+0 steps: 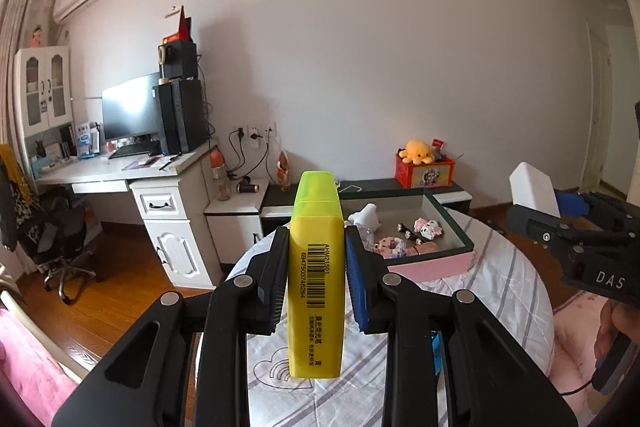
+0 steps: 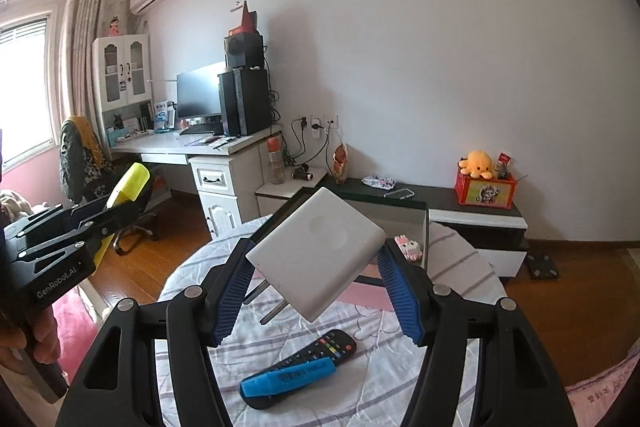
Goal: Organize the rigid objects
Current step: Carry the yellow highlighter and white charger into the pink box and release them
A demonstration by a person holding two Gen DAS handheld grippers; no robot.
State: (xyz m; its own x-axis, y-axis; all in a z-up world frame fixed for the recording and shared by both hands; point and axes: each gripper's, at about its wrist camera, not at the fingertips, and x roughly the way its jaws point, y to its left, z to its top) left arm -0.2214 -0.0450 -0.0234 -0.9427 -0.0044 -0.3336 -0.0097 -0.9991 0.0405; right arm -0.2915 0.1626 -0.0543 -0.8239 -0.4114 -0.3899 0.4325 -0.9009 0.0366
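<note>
From the left wrist, the left gripper (image 1: 316, 263) is clamped on a yellow highlighter (image 1: 316, 267) held upright above the open box (image 1: 460, 251) (likely its destination), while the right wrist shows the right gripper (image 2: 318, 291) clamped cornerwise on a white charger (image 2: 316, 255) over the table (image 2: 400, 367).

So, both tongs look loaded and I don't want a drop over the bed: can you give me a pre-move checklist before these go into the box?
1. Left tongs clamped on yellow highlighter: ok.
2. Right tongs gripping white charger: ok, though tilted.
3. Charger prongs free of the pads: ok.
4. Space in open box: ok.
5. Blue highlighter and remote below, untouched: ok.
</note>
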